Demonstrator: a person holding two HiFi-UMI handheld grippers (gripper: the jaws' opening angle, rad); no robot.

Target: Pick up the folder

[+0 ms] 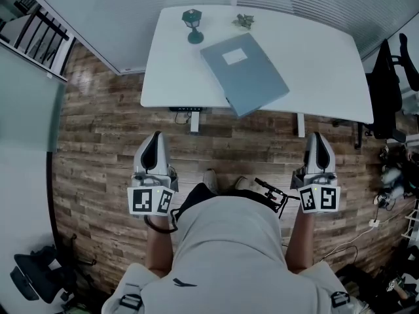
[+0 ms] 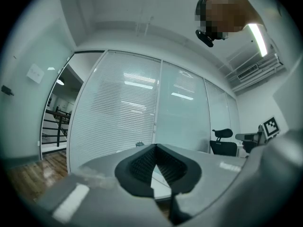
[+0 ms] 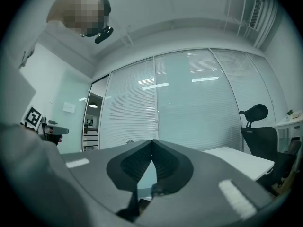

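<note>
A grey-blue folder (image 1: 244,72) with a white label lies slantwise on the white table (image 1: 314,57), its near corner jutting over the front edge. My left gripper (image 1: 154,139) and right gripper (image 1: 317,138) hang level over the wooden floor, well short of the table and apart from the folder. Both are shut with nothing between the jaws. In the left gripper view the tips (image 2: 155,146) meet in front of the table; in the right gripper view the tips (image 3: 152,142) meet likewise.
A small dark green lantern (image 1: 192,25) and a little plant (image 1: 243,21) stand at the table's far side. A black office chair (image 1: 387,90) sits at the right. Frosted glass walls run behind the table. Cables and clutter lie on the floor at the right.
</note>
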